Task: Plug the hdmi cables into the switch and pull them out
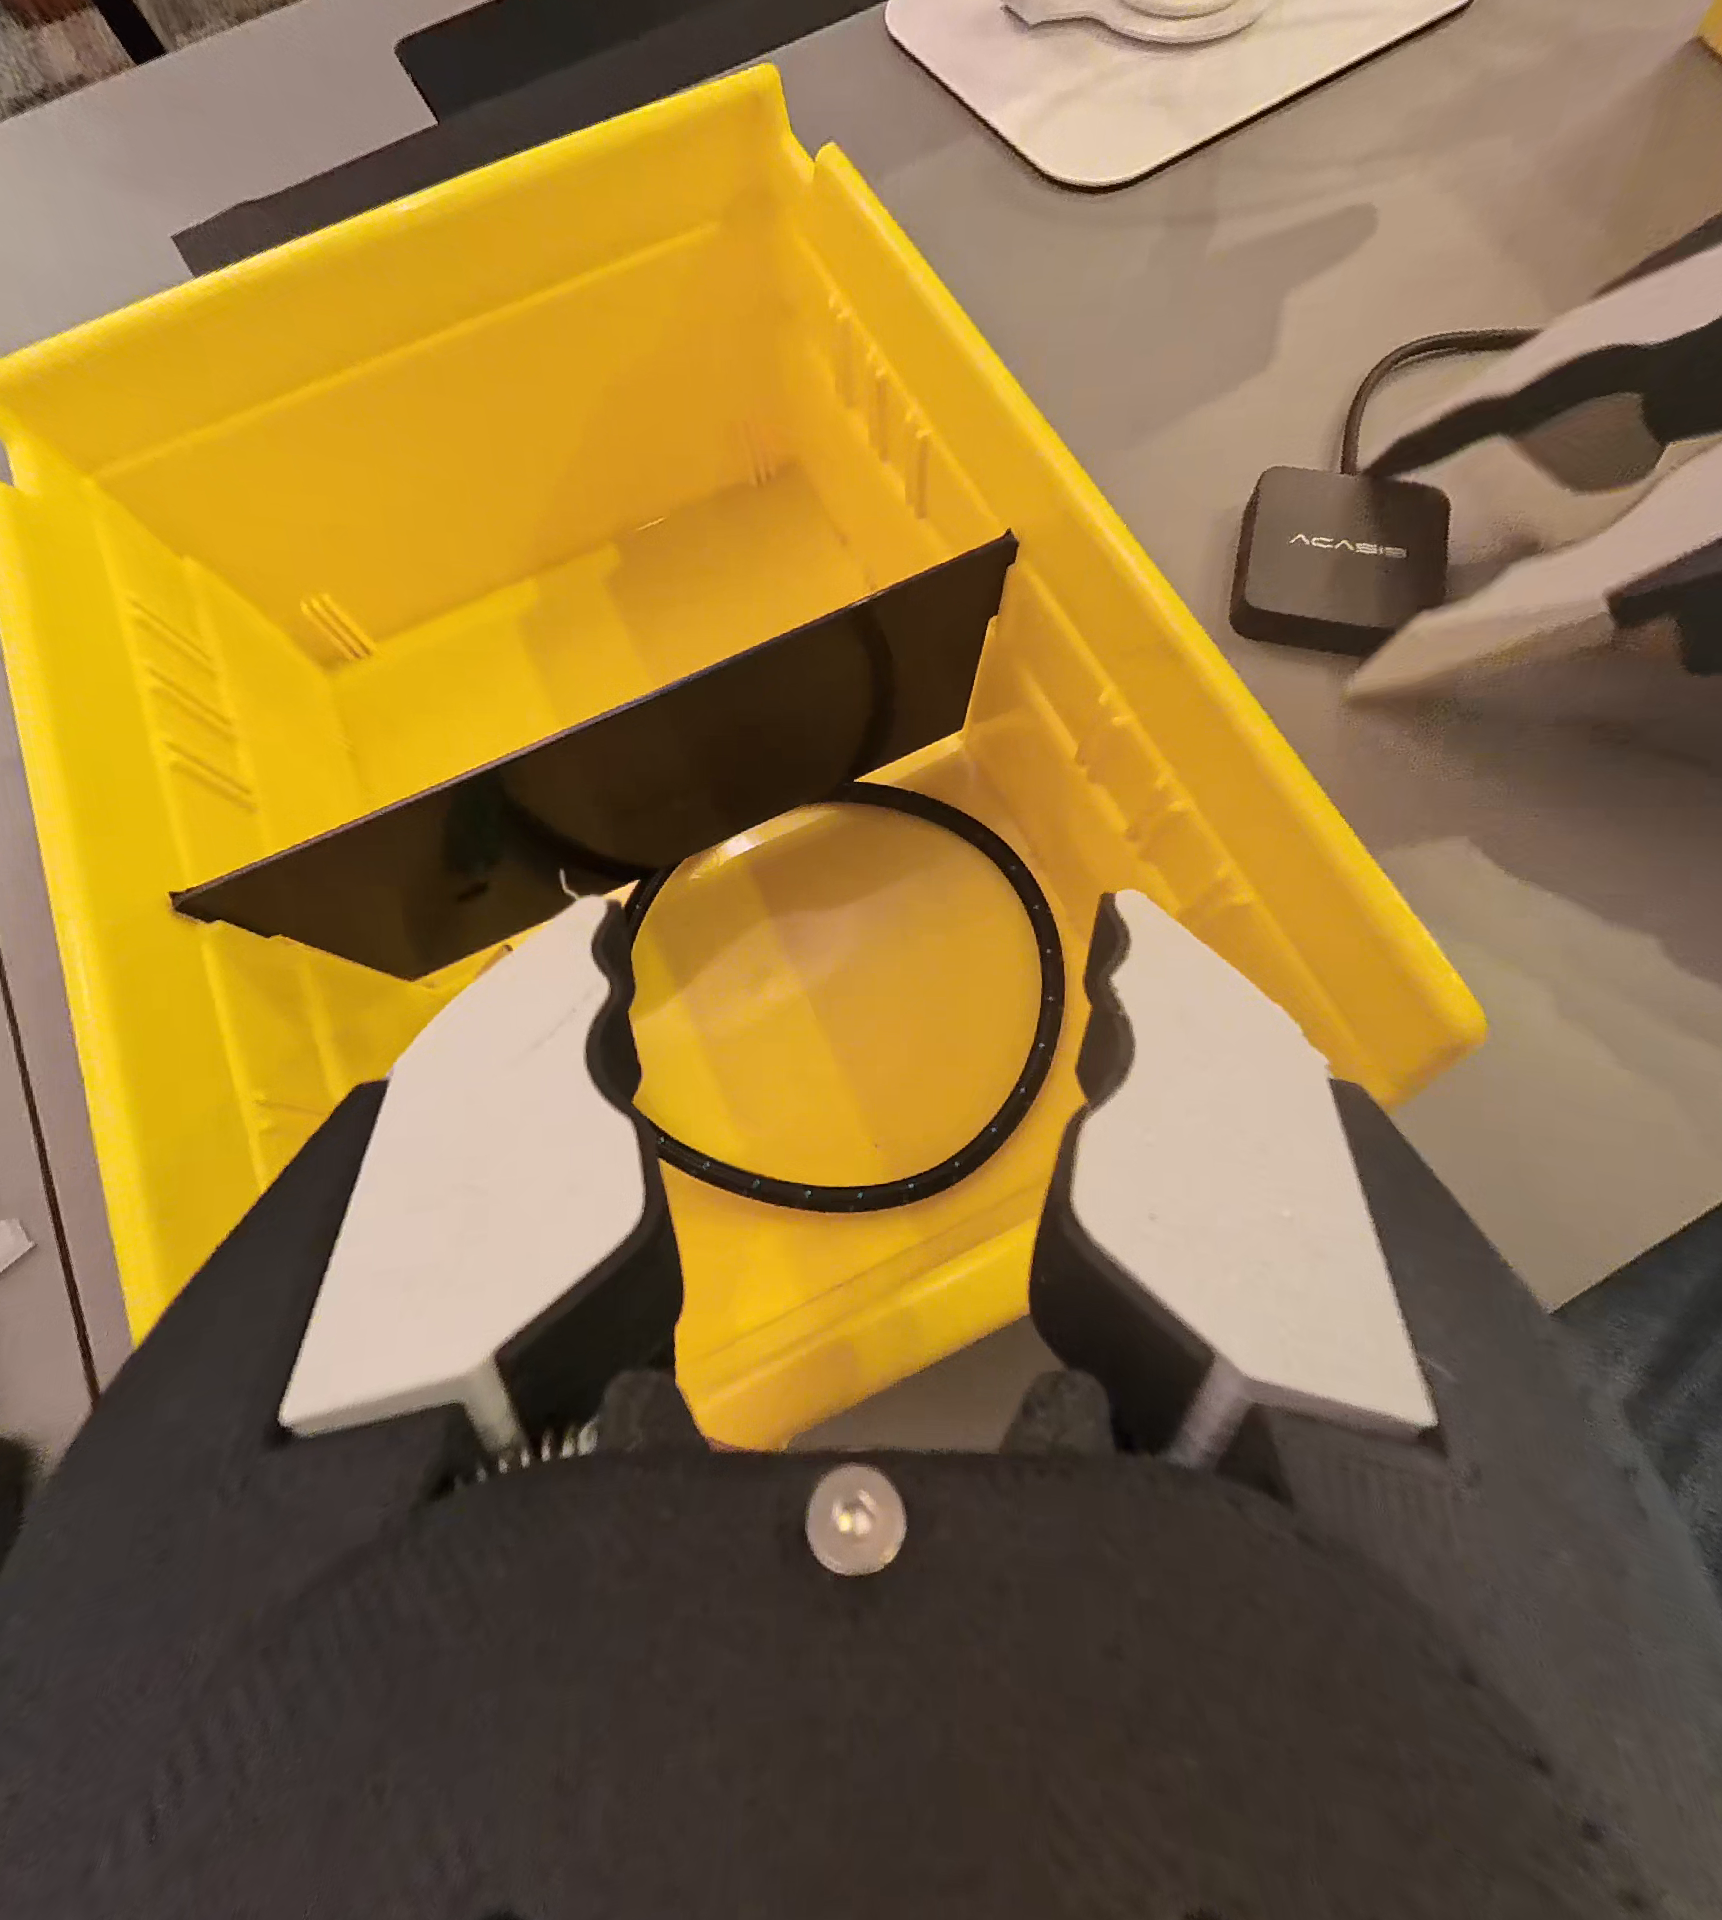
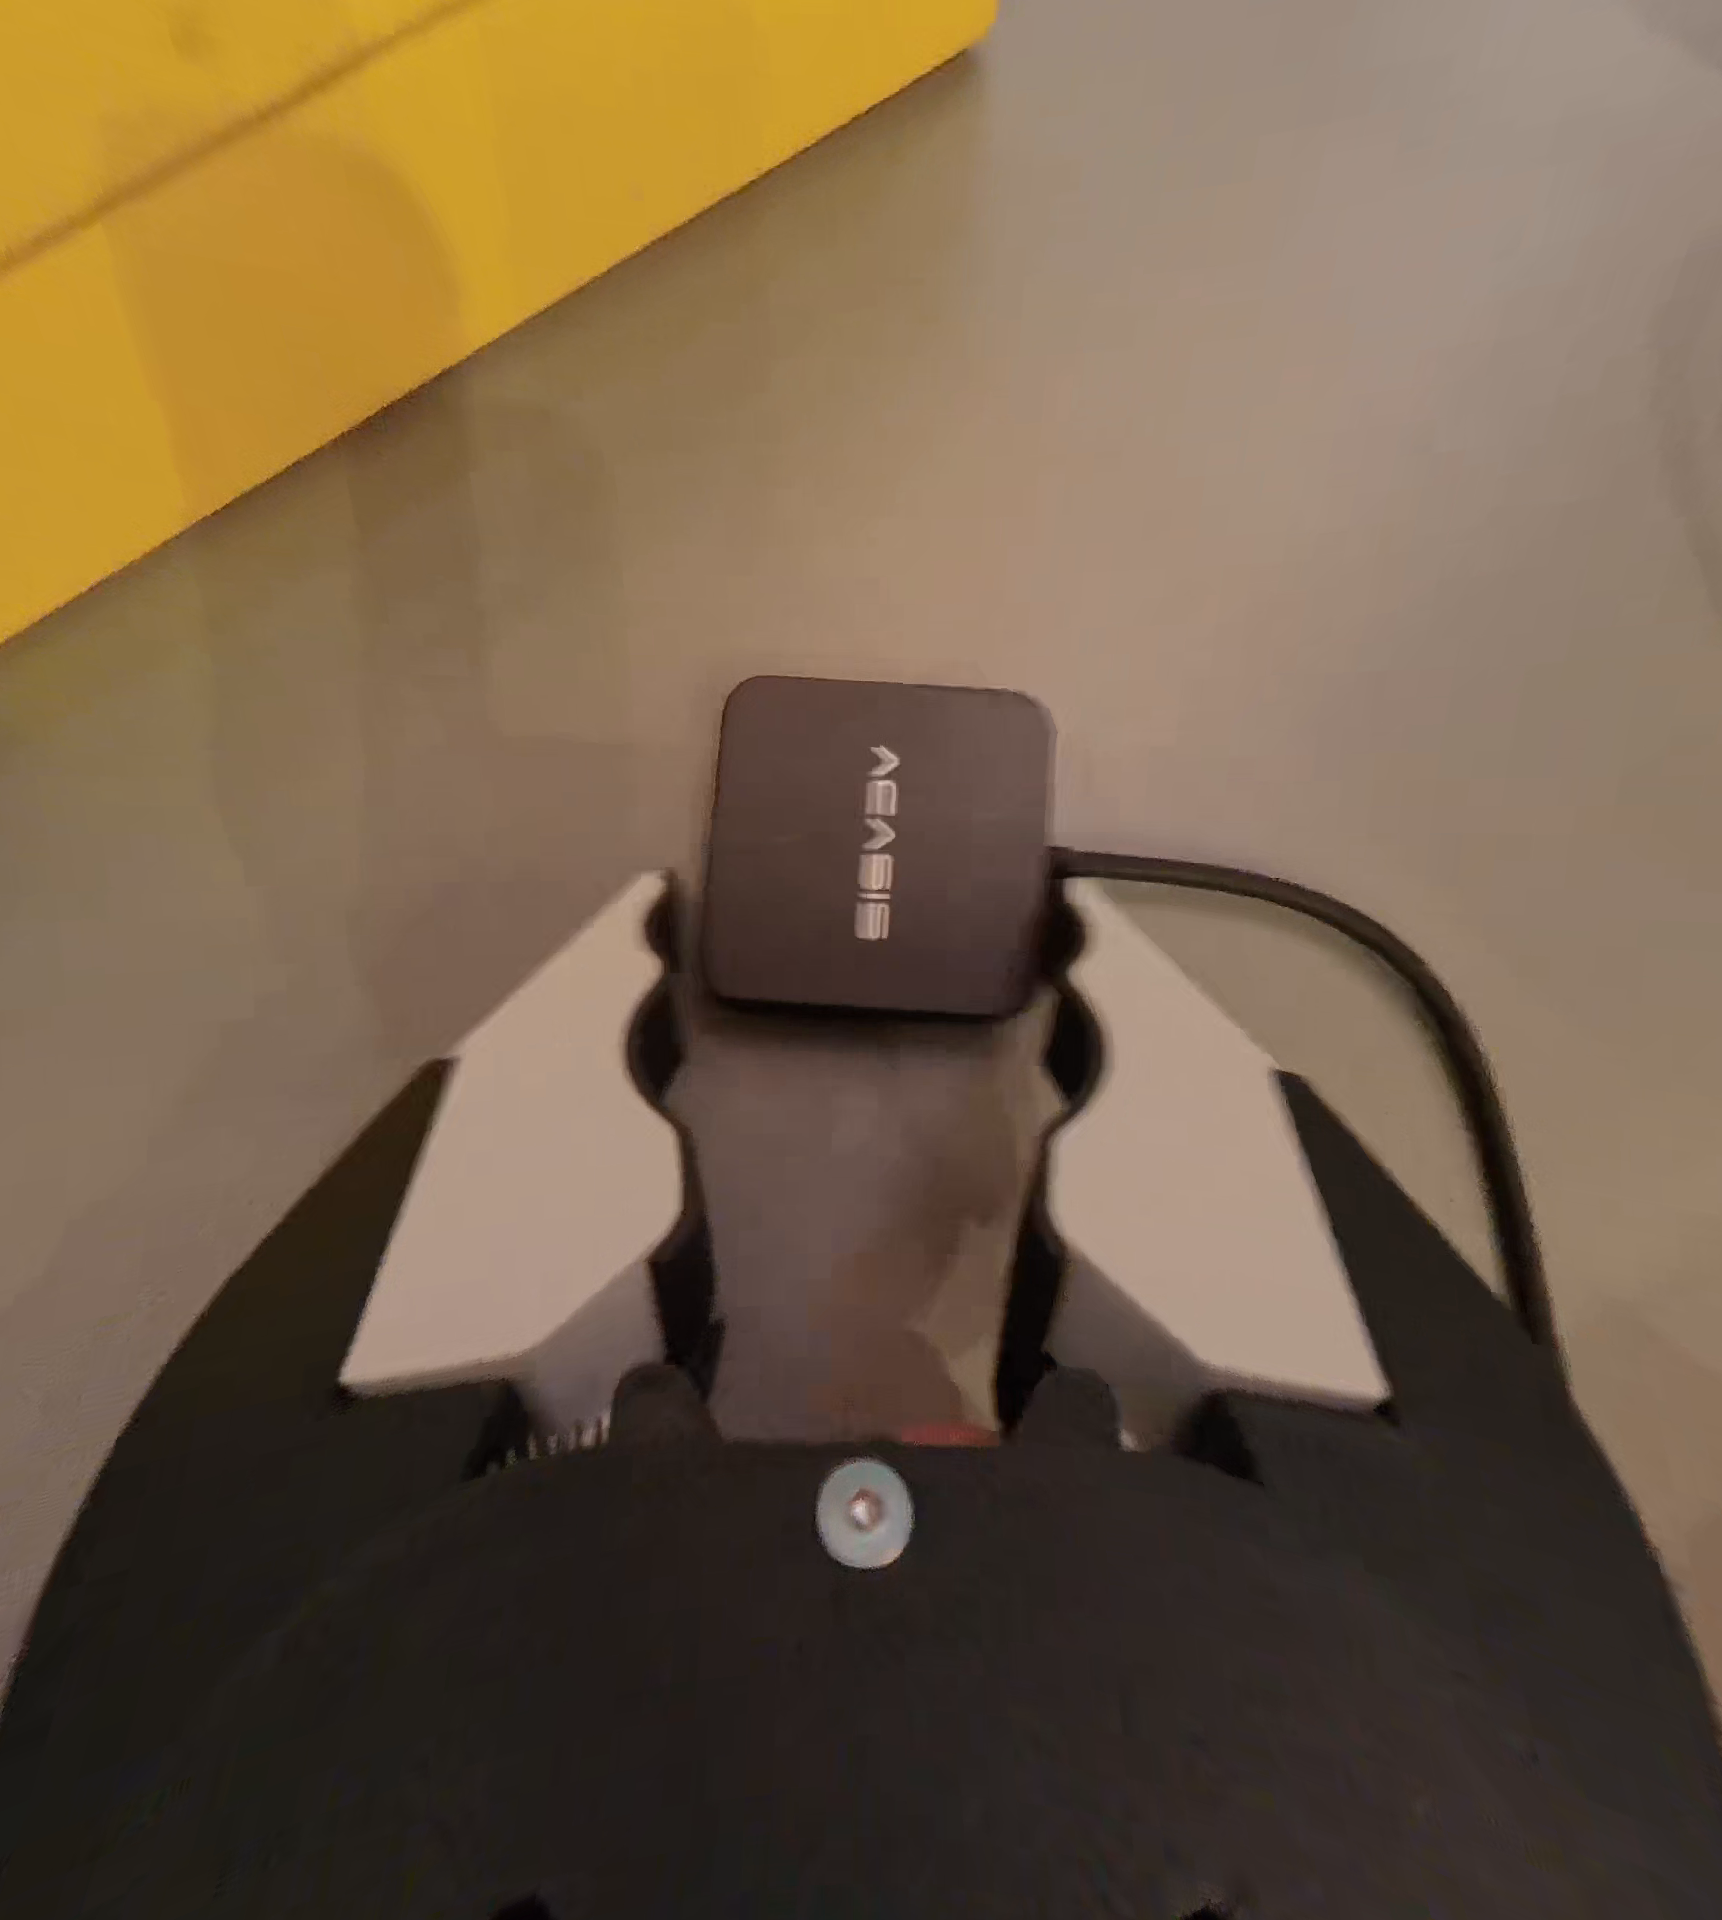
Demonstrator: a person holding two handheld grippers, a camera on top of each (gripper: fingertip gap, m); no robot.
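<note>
Right tool [image 2: 867, 935] stands open astride the switch [image 2: 872, 847] on the counter [image 2: 1252, 468]. Left tool [image 1: 852, 977], open and empty, hovers over the bin [image 1: 421, 312]. No plugging evident.

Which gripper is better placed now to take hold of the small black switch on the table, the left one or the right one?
Probably the right gripper: it is open with the black switch between its fingertips. The left gripper is open over the yellow bin, away from it.
</note>
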